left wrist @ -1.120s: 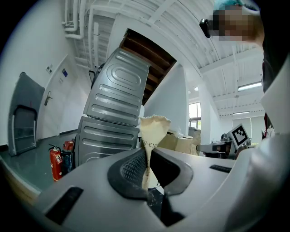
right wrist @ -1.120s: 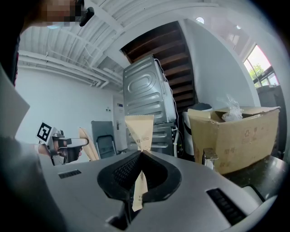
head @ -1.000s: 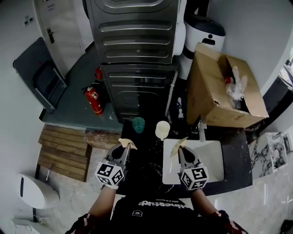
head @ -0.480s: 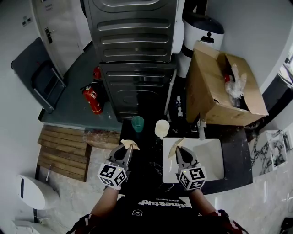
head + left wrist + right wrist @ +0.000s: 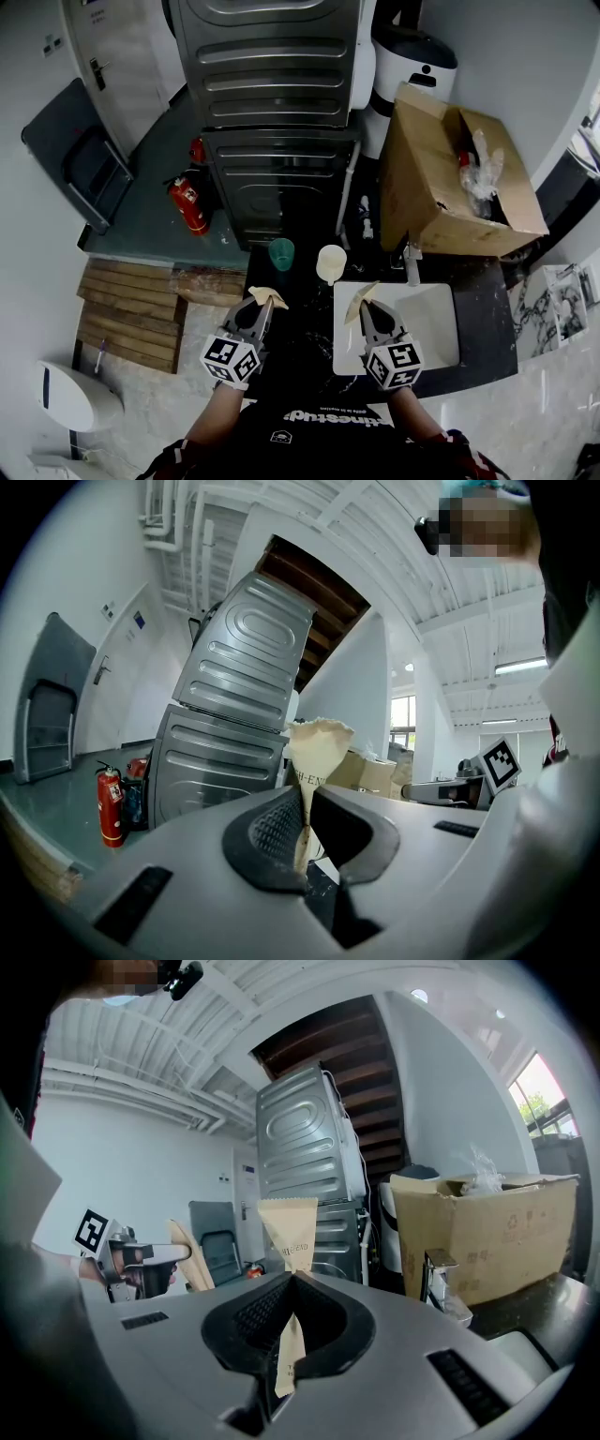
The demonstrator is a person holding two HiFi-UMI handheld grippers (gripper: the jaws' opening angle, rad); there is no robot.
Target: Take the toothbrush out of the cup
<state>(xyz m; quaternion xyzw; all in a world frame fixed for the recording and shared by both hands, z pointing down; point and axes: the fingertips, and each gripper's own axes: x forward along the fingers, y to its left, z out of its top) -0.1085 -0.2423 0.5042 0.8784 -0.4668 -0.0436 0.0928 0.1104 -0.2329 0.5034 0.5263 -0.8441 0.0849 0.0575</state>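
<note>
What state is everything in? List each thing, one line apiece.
Left hand-held gripper: shut on left paper packet.
Right hand-held gripper: shut on right paper packet.
Green cup: upright.
Cream cup: upright.
Cardboard box: open.
Fire extinguisher: upright.

Your left tool (image 5: 305,808) has a smooth, matt grey plastic shell and black pads (image 5: 274,829) with a fine ribbed grain. The tan sachet (image 5: 317,747) it pinches is matt paper, as is the second sachet (image 5: 289,1224) in your right tool (image 5: 289,1290). The ribbed metal machine (image 5: 277,56) has a dull sheen. The cardboard box (image 5: 422,187) is matt brown and the table (image 5: 305,300) glossy black.
</note>
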